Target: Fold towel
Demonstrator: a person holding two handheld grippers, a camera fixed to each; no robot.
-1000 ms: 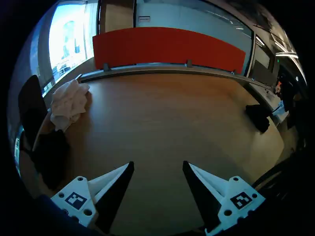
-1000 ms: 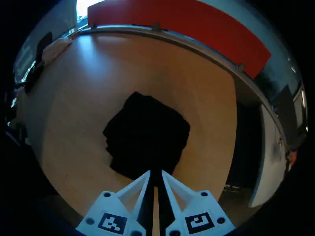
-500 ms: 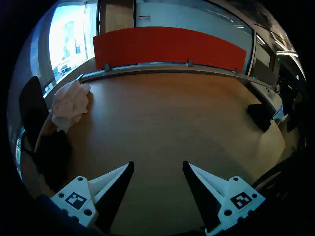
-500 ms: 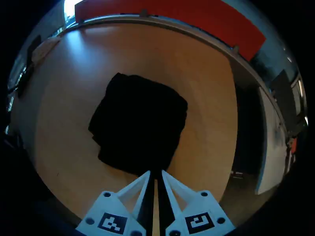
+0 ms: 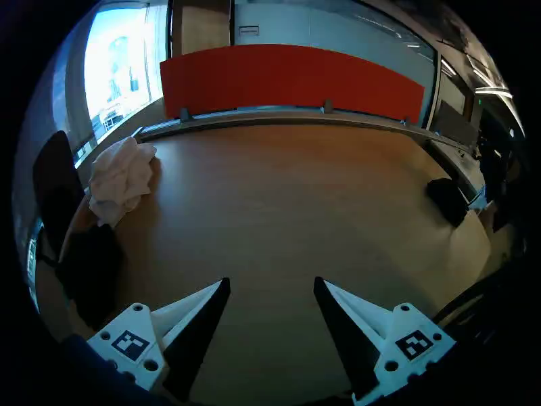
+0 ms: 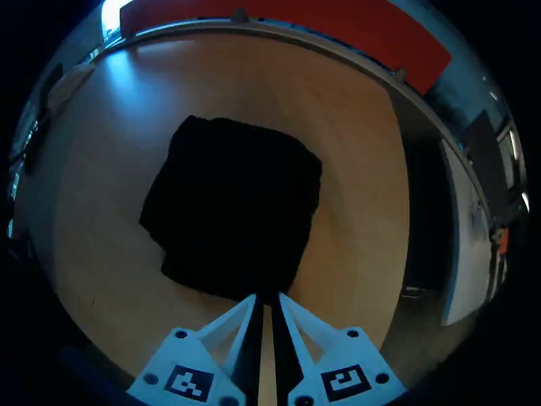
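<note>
Wood, warm and brown, makes the top of the counter [image 5: 284,203], and both tools hang over it. In the left gripper view the left tool [image 5: 270,280] is nearest. Its two white fingers are spread wide apart, with bare wood showing between them. In the right gripper view the right tool [image 6: 267,296] is clenched almost tight, with just a thin slit left between its fingers. Its tips sit right on the near edge of the black towel [image 6: 233,210], and that edge looks nipped between them. The towel lies spread out on the counter just past the tips. It makes a rough square with a bumpy edge on its left side, and wood shows all round the rest of it.

Farther off in the left gripper view, a dark shape [image 5: 88,271] sits at the left side, too dark to tell what it is. Past it a heap of pale cloth [image 5: 120,177] is bunched up by the counter's far left edge. Over at the right edge lies a small dark lump [image 5: 446,199] — I cannot tell what that is either. At the very back a long red panel [image 5: 291,74] stands along the counter's far edge, and a bright window [image 5: 118,68] glows beyond its left end.
</note>
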